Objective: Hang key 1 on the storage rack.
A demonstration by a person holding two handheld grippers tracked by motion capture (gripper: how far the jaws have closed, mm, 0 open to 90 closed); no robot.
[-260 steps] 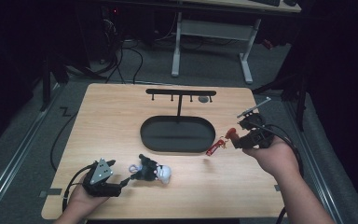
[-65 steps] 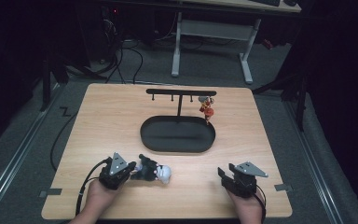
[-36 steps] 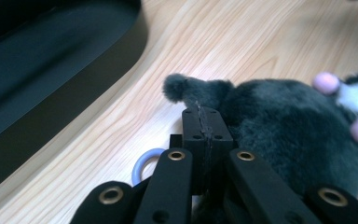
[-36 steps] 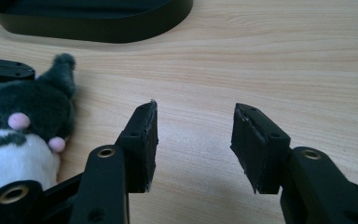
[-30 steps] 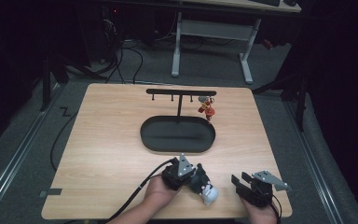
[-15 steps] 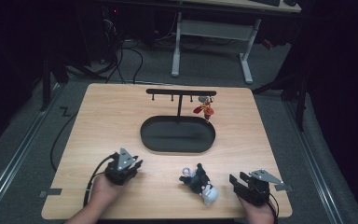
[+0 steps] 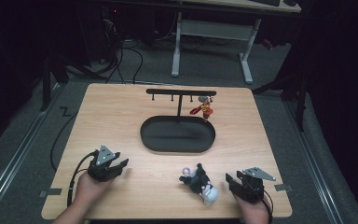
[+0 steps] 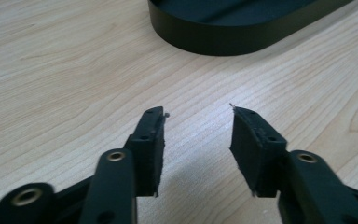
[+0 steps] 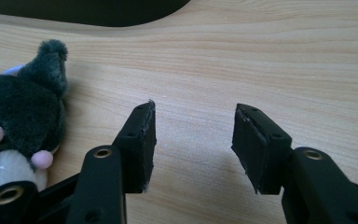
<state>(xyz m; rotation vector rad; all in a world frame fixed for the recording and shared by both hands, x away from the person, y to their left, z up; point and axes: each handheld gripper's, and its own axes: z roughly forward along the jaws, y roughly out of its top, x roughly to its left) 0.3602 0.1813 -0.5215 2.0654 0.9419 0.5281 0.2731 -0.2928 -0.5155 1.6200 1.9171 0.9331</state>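
The wooden worktop [image 7: 121,116] carries a black oval tray [image 7: 177,134] at its centre, and the tray holds nothing. From the tray's far side rises a black hook rack [image 7: 181,92], with a small red figure keychain [image 7: 204,108] hanging from its right-hand end. Near the front edge, right of centre, lies a black-and-white plush keychain [image 7: 199,183], just beside the right gripper [image 7: 235,183], whose jaws stand apart and empty. The left gripper [image 7: 117,167] rests near the front-left corner, jaws likewise apart on nothing. The step appears to be picking up the plush for the rack: the right gripper should probably turn toward it and close near its loop rather than its soft body, so it hangs freely.
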